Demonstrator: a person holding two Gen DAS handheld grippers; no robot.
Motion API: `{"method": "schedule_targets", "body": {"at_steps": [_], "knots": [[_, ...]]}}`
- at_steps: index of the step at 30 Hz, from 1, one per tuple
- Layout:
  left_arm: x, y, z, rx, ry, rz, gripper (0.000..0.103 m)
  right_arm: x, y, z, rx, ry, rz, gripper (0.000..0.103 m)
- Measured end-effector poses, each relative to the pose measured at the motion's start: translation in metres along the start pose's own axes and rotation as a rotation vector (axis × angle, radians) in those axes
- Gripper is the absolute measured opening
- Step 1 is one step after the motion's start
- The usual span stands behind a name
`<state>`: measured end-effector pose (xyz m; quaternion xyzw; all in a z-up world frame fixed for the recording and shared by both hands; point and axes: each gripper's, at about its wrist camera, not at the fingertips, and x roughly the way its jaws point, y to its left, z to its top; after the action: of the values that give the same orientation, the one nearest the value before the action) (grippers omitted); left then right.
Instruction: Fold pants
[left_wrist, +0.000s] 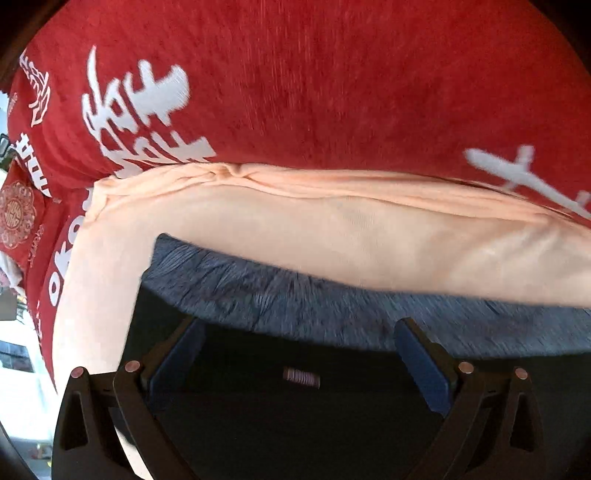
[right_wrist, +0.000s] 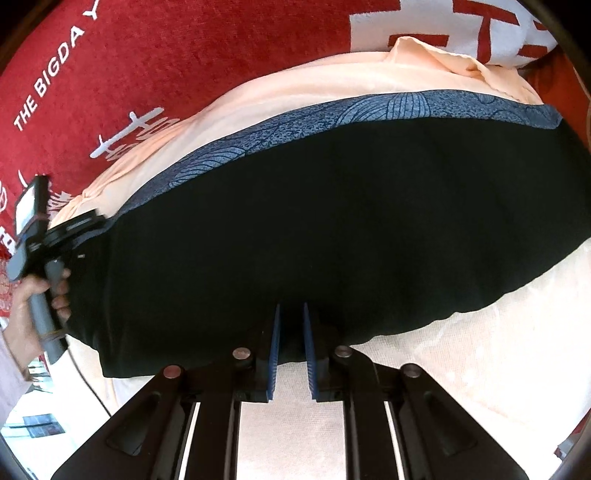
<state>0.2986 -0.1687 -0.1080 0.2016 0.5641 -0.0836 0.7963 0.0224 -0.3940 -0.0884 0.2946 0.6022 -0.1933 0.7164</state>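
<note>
Fold step | pants (right_wrist: 314, 221) on peach sheet (right_wrist: 280, 96) | left tool (left_wrist: 299, 343) spread at band | right tool (right_wrist: 291, 332) nearly pressed together at hem; pinch uncertain | next: lift hem toward band.

Motion blur smeared the patterned waistband (left_wrist: 295, 295) across the left wrist view, its print unreadable. The black pants (right_wrist: 314, 229) hid most of the peach cloth (right_wrist: 295, 85), and ran off at three o'clock.
</note>
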Motion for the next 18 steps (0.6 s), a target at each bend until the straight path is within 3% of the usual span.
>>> {"method": "schedule_targets", "body": {"at_steps": [5, 9, 18], "knots": [[-0.053, -0.023, -0.038, 0.076, -0.015, -0.126, 0.103, 0.001, 0.002, 0.003, -0.006, 0.017, -0.011, 0.016], [-0.079, -0.068, -0.064, 0.181, 0.005, -0.184, 0.103, 0.0, 0.003, 0.007, 0.007, 0.034, 0.013, 0.029], [-0.1, -0.134, -0.089, 0.238, 0.068, -0.218, 0.103, -0.034, -0.011, -0.002, 0.046, 0.02, 0.019, 0.046]]}}
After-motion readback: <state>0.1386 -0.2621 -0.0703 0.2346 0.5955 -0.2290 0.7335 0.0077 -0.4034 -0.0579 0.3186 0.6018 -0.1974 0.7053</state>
